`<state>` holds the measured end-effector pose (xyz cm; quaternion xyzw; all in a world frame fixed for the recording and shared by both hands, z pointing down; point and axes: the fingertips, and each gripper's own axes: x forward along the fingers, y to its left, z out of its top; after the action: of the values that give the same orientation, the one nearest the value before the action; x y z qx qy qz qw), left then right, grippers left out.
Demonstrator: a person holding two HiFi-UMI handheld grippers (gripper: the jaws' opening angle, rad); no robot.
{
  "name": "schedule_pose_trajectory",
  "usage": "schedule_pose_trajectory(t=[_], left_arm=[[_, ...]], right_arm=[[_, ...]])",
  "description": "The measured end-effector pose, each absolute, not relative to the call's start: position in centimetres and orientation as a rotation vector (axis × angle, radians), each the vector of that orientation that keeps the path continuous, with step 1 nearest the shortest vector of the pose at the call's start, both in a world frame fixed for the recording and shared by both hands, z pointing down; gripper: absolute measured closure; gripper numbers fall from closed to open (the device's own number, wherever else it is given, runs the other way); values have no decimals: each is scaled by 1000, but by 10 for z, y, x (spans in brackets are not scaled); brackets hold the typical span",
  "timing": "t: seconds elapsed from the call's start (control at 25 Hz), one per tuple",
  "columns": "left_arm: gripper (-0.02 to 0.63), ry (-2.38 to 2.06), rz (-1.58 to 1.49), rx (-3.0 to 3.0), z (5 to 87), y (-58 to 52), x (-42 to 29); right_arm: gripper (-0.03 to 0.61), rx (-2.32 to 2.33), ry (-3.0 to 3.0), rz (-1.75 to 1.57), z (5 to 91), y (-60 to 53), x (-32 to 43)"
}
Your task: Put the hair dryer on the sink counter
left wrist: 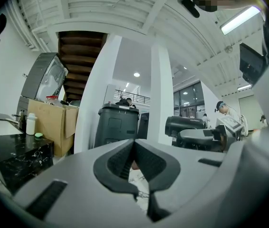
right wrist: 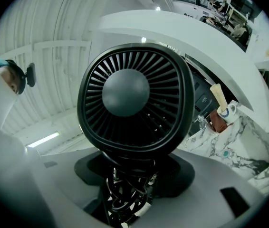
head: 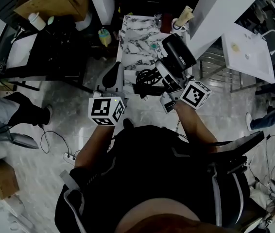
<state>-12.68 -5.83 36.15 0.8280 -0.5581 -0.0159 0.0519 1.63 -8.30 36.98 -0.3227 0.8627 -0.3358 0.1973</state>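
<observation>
My right gripper point(head: 169, 81) is shut on the handle of a black hair dryer point(head: 179, 52) and holds it in the air over the near end of the marble counter point(head: 135, 40). The dryer's black cord point(head: 147, 76) is bundled by the handle. In the right gripper view the dryer's rear grille point(right wrist: 134, 99) fills the middle, and the cord-wrapped handle point(right wrist: 127, 194) sits between the jaws of my right gripper point(right wrist: 129, 186). My left gripper point(head: 117, 74) hovers to the left of the dryer. Its jaws point(left wrist: 134, 148) are shut with nothing in them.
A mug point(head: 179, 25) with a pale stick in it stands at the counter's far right end, and a small teal thing point(head: 153, 46) lies on the marble. A white basin point(head: 249, 50) is to the right, a cardboard box point(head: 55, 1) far left. A seated person point(head: 16, 110) is at left.
</observation>
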Motion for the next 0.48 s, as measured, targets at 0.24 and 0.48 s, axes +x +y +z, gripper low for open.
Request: schedule_pose_trajectory(t=[0.24,0.48], left_arm=[[607,-1669,-63,2549,355,-63,-154],[607,-1648,-60,2581,350,-64,-182]], right_arm=[[324,-937,2357,-961,370,-91,-12],[324,-929,2275,-997,368,-100,-43]])
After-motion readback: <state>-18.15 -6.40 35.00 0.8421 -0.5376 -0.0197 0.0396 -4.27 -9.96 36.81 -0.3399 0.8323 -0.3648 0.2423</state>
